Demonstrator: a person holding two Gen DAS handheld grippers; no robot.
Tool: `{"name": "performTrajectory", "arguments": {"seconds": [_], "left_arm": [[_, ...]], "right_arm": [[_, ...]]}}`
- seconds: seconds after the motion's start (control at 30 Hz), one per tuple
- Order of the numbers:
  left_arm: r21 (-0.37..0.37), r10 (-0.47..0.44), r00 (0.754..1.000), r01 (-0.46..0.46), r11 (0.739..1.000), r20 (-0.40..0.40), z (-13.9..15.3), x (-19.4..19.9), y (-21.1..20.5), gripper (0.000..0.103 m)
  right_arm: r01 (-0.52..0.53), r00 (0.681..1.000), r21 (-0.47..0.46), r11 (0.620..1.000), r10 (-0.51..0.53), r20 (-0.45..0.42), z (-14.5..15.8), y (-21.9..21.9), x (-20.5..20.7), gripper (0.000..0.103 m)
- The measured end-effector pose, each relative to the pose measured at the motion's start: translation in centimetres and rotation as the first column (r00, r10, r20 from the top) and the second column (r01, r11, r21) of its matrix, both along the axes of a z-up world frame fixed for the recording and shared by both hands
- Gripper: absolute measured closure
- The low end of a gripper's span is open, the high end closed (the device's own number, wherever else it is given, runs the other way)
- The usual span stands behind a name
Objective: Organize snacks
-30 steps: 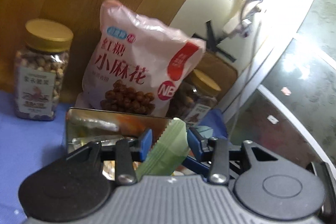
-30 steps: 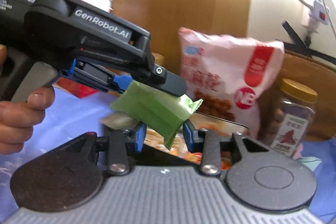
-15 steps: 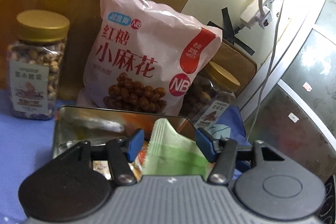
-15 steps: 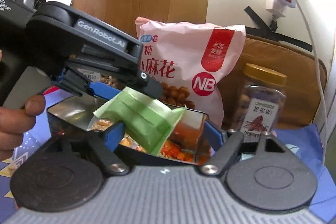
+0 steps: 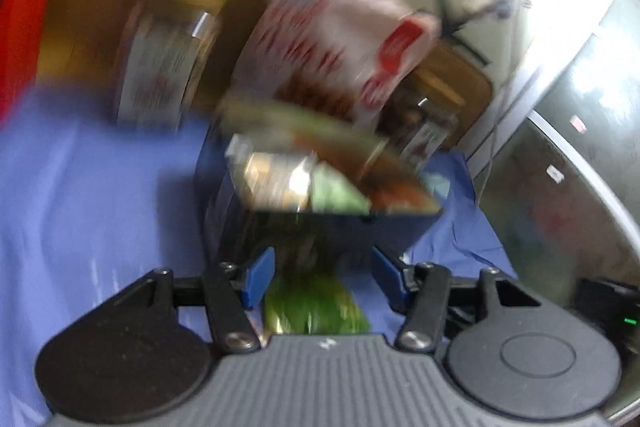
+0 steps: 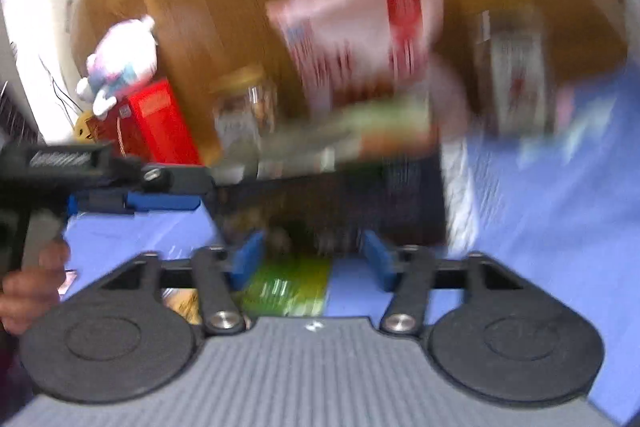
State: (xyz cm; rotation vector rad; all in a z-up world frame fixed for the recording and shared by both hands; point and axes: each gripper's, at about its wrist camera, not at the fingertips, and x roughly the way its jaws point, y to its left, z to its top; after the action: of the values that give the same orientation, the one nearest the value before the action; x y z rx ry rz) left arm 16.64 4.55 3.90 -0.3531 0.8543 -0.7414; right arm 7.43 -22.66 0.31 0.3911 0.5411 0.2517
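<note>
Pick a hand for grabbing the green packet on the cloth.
Probably the right gripper: the packet lies between its closing jaws. The left gripper, also closing, points past it toward the tin.

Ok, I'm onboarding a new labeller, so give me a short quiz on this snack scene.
1. True or false: the pink snack bag stands behind the dark tin.
2. The cloth under the tin is: A blue, B white, C green.
3. In the right wrist view, what soft thing shows just above the red box?
Key: 1 true; 2 A; 3 a plush toy.
</note>
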Motion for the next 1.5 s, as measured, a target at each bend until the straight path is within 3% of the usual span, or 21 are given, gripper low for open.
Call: {"name": "performTrajectory", "arguments": {"seconds": [0.1,0.2,0.47,0.57,0.7,0.8,0.9,0.97,1.03,1.1,1.13,1.2,1.23,1.27,1.33,1.5], "left_arm": [[-0.049,0.008,0.988,-0.016,0.999,-0.154,-3.0,1.1,0.5,0.051],[-0.06,-0.008,0.981,-0.004,0.998,-0.193,-4.5,1.5,0.1,0.053],[-0.146,-0.007,0.971,-0.029,0.989,-0.238,-5.5,1.7,1.3,0.059],[-0.127,0.015,0.974,-0.045,0.991,-0.225,-5.7,1.2,1.5,0.069],[-0.117,0.022,0.976,-0.048,0.992,-0.217,-5.3,0.5,1.8,0.072],[-0.142,0.013,0.979,-0.043,0.989,-0.204,-4.8,-0.6,2.5,0.072],[-0.204,-0.001,0.981,-0.039,0.978,-0.192,-4.2,-1.6,3.7,0.068],[-0.237,-0.005,0.985,-0.037,0.971,-0.172,-3.6,-2.2,4.3,0.045],[-0.245,0.017,0.988,-0.055,0.968,-0.153,-2.8,-2.5,4.9,0.029],[-0.262,0.019,0.99,-0.054,0.963,-0.136,-2.2,-2.7,5.3,0.026],[-0.279,0.01,0.991,-0.046,0.959,-0.13,-1.9,-2.8,5.4,0.028],[-0.302,-0.016,0.993,-0.02,0.953,-0.116,-1.5,-3.0,5.2,0.043],[-0.304,-0.033,0.994,-0.001,0.953,-0.107,-1.2,-3.0,4.8,0.057],[-0.288,-0.035,0.994,0.005,0.958,-0.1,-1.0,-2.9,4.5,0.062],[-0.244,-0.017,0.998,0.002,0.97,-0.059,-0.3,-2.7,3.7,0.062],[-0.216,-0.02,1.0,0.02,0.976,0.004,2.2,-0.3,1.7,0.065]], "right_arm": [[0.023,0.994,0.133,0.991,-0.009,-0.111,-1.9,-1.3,1.9,0.069],[0.028,0.989,0.236,0.971,0.008,-0.149,-2.3,-1.3,2.2,0.069],[-0.027,0.986,0.342,0.939,0.081,-0.144,-3.1,0.5,2.8,0.067],[-0.04,0.988,0.369,0.929,0.091,-0.123,-3.0,0.5,2.9,0.076],[-0.074,0.988,0.371,0.926,0.118,-0.098,-2.5,1.0,1.7,0.087],[-0.098,0.988,0.372,0.923,0.134,-0.072,-2.0,1.4,0.4,0.088],[-0.128,0.986,0.438,0.89,0.163,-0.044,-1.7,1.0,-0.5,0.088],[-0.143,0.984,0.499,0.855,0.178,-0.021,-1.5,0.7,-0.7,0.091],[-0.151,0.982,0.561,0.814,0.187,-0.006,-1.4,0.4,-0.7,0.091],[-0.158,0.981,0.619,0.769,0.193,0.012,-1.5,-0.1,-0.7,0.091],[-0.162,0.981,0.64,0.751,0.194,0.02,-1.4,-0.2,-0.7,0.091],[-0.17,0.98,0.659,0.732,0.198,0.032,-1.2,-0.2,-0.5,0.091],[-0.176,0.979,0.659,0.732,0.202,0.036,-1.0,-0.2,-0.4,0.091],[-0.182,0.978,0.652,0.736,0.205,0.041,-0.8,-0.1,-0.2,0.091],[-0.185,0.98,0.62,0.763,0.193,0.054,0.2,-0.2,0.2,0.091],[-0.186,0.983,0.551,0.814,0.15,0.11,2.8,-1.3,2.2,0.091]]}}
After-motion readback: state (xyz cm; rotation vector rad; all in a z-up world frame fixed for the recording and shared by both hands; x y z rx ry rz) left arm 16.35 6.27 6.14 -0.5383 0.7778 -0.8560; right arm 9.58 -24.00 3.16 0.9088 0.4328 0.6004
